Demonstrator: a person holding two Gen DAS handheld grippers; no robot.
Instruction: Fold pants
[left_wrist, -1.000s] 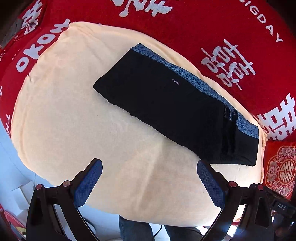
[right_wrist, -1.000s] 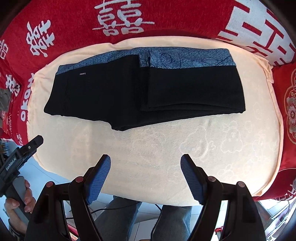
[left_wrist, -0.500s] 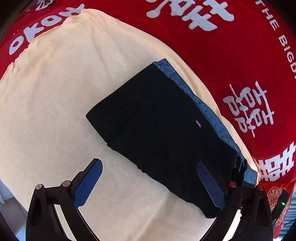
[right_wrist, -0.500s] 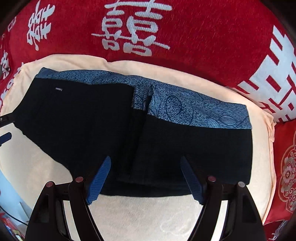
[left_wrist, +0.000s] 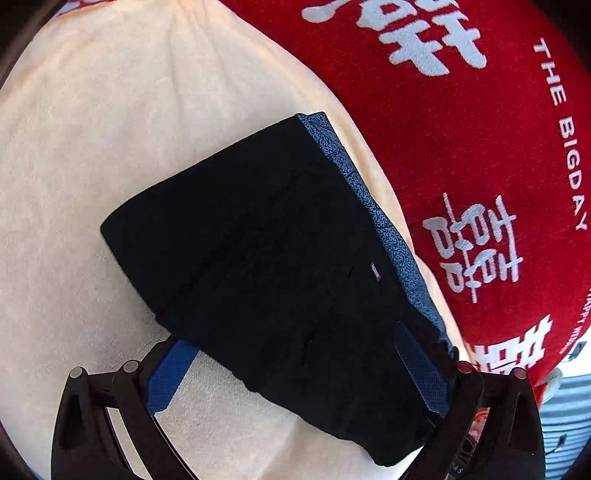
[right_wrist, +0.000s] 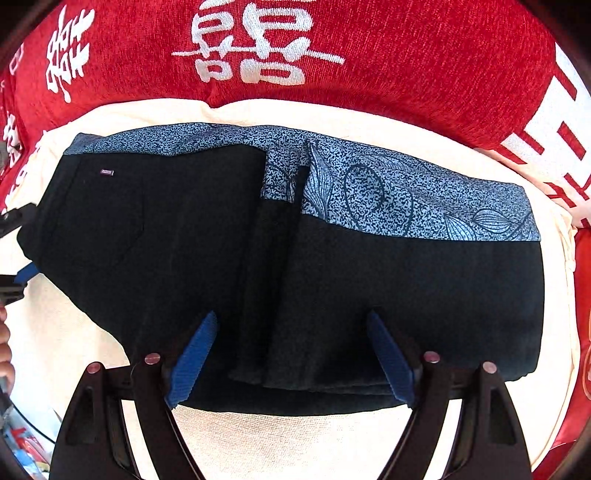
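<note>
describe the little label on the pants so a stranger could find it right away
On the cream towel over the red blanket lie folded black pants. Near their left end, just below the blue patterned band, sits a tiny pale rectangular tag, the only light mark on the black cloth.

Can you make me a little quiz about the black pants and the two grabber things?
1. True or false: the pants lie on a cream towel.
2. What colour is the patterned band along the pants' far edge?
3. Is the right gripper: A) wide apart over the pants' near edge, B) clamped on the red blanket, C) holding a cup?

Key: 1 true; 2 blue; 3 A.
</note>
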